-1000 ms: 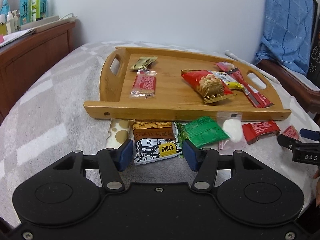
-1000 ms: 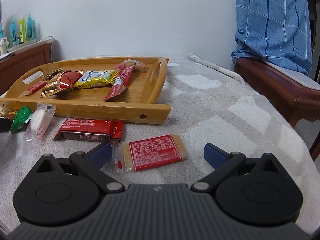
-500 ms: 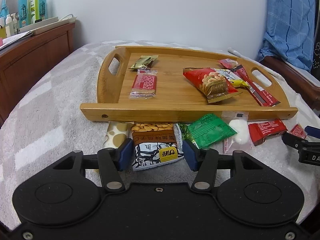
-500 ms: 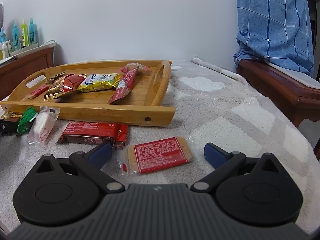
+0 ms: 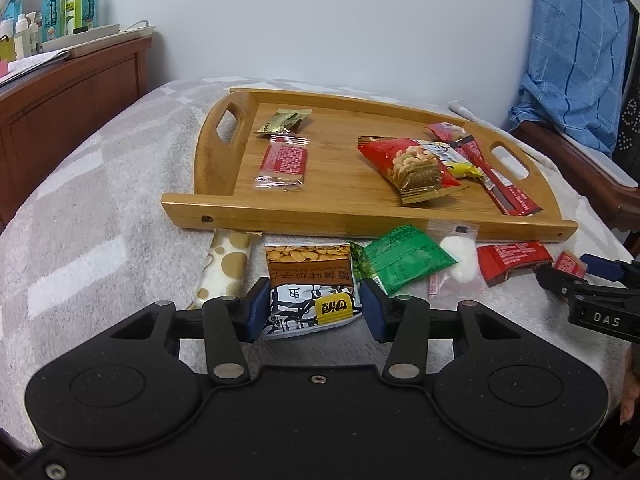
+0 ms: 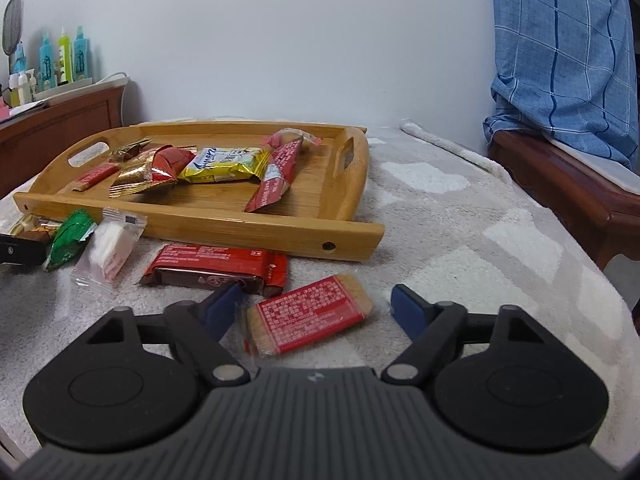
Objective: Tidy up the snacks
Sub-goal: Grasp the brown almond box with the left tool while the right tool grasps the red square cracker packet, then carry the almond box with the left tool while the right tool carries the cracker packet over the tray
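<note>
L gripper [image 5: 311,312] closing round peanut pack [image 5: 310,286], pads at its sides, just in front of wooden tray [image 5: 360,222]. R gripper [image 6: 310,312] closing, pads clear of red-label wafer [image 6: 310,318], near tray's front-right corner.

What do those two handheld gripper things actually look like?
Both are black plastic, each with two round housings, silver pivot rivets and thin link arms ending in blue pads. The left gripper has a smooth black body; the right gripper has a ribbed grey one and white "DAS" lettering.
</note>
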A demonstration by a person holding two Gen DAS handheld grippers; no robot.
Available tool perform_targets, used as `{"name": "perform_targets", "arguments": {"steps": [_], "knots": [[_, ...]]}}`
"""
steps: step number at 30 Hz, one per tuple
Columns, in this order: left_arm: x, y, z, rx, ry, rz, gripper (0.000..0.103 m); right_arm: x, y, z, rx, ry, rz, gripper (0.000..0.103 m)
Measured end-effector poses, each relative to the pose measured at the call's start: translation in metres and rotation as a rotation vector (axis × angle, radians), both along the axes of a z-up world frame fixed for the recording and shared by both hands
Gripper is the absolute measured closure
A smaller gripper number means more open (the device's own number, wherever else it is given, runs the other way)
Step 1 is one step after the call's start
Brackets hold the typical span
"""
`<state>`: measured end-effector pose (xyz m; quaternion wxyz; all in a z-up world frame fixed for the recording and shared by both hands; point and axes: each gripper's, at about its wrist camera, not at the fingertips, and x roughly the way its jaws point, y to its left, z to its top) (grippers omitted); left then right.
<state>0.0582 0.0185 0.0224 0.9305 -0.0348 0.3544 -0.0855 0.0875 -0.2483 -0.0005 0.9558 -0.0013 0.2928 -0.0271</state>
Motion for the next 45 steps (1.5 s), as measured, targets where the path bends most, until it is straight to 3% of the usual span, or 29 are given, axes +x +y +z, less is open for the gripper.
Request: {"name": "perform_targets", "arguments": {"steps": [6, 17, 27, 37, 45], "knots": [[-0.005, 0.000, 0.004, -0.006, -0.006, 0.003, 0.059, -0.002, 0.004, 0.003, -0.001, 0.006, -0.008, 0.032], [-0.012, 0.006, 0.022, 0.008, -0.046, 0.009, 0.062, -0.010, 0.001, 0.015, -0.007, -0.020, -0.045, 0.034], [-0.012, 0.008, 0.060, -0.004, -0.106, -0.005, 0.062, -0.006, -0.004, 0.062, 0.041, -0.085, -0.069, 0.034], [0.038, 0.002, 0.103, -0.024, -0.158, -0.020, 0.062, 0.058, -0.001, 0.122, 0.142, -0.142, -0.048, 0.034], [0.110, -0.020, 0.096, -0.069, -0.133, -0.026, 0.062, 0.148, -0.015, 0.111, 0.279, -0.075, -0.066, 0.034]]}}
